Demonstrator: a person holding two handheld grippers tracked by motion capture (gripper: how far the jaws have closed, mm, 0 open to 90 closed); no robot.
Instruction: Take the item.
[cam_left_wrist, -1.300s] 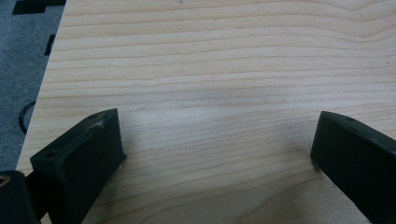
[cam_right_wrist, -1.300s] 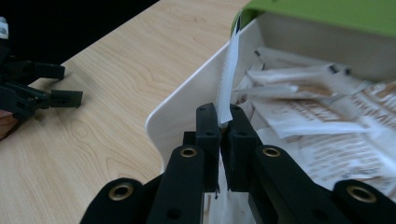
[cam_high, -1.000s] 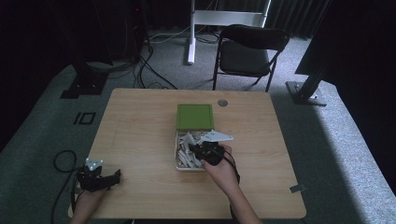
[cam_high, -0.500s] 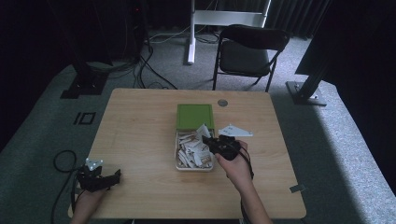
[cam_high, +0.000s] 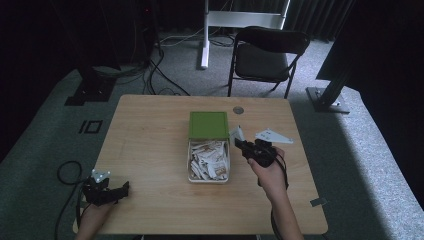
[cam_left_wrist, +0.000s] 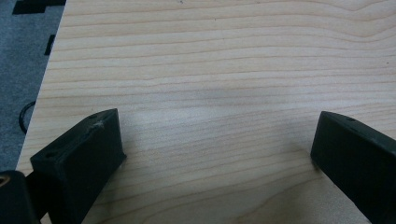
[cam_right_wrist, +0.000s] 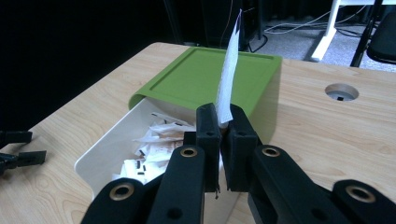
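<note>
Packet (cam_right_wrist: 229, 70) of white paper pinched upright in the right gripper (cam_right_wrist: 218, 122), long axis vertical, held just right of the white bin (cam_high: 208, 178) beside its green lid (cam_high: 208, 125). Bin full of similar packets. Left gripper (cam_high: 106, 190) well left of the bin, jaws wide apart, empty, low over the table (cam_high: 150, 130). Right hand is the nearer.
</note>
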